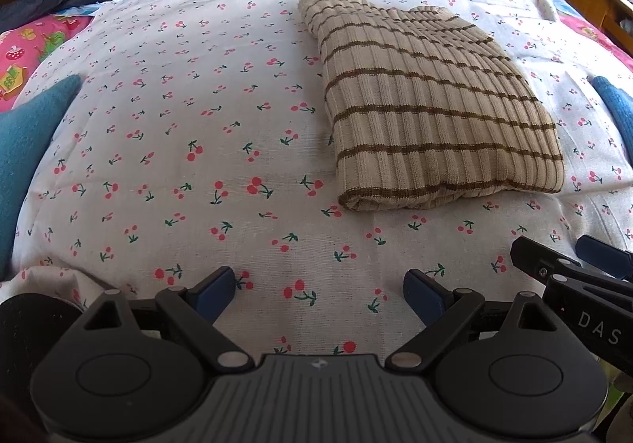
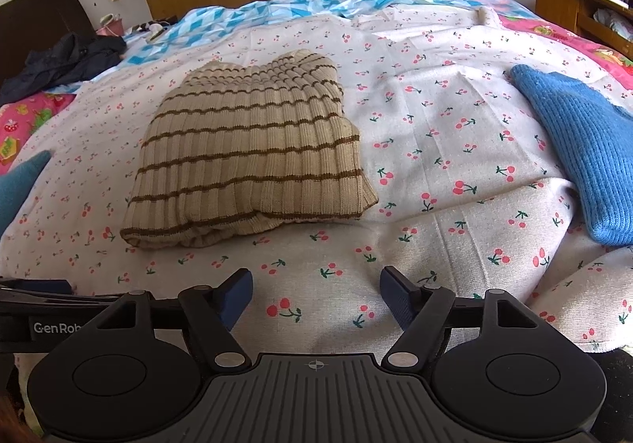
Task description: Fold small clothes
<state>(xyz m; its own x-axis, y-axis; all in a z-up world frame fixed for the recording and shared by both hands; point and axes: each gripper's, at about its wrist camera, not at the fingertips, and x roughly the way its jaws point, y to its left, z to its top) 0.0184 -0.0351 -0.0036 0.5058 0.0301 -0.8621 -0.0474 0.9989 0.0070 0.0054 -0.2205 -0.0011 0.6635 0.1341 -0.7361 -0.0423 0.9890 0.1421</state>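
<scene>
Bedroom, wardrobe at back; bed (image 2: 455, 118) under a cherry-print sheet. Striped knit top (image 2: 249, 154) lies folded mid-bed, just ahead of both tools, touching neither. Left tool (image 1: 318, 290) spread, empty. Right tool (image 2: 316, 294) spread, empty. Long axis runs away from the tools; thick folded edge nearest, narrower end toward the far side. Blue sweater (image 2: 573, 150) lies well apart, right. Risk: layers at the near edge sit loose, so a one-layer pinch could unfold it.

"DAS" on right tool (image 1: 569, 265), "GenRob" on left tool (image 2: 43, 290)
</scene>
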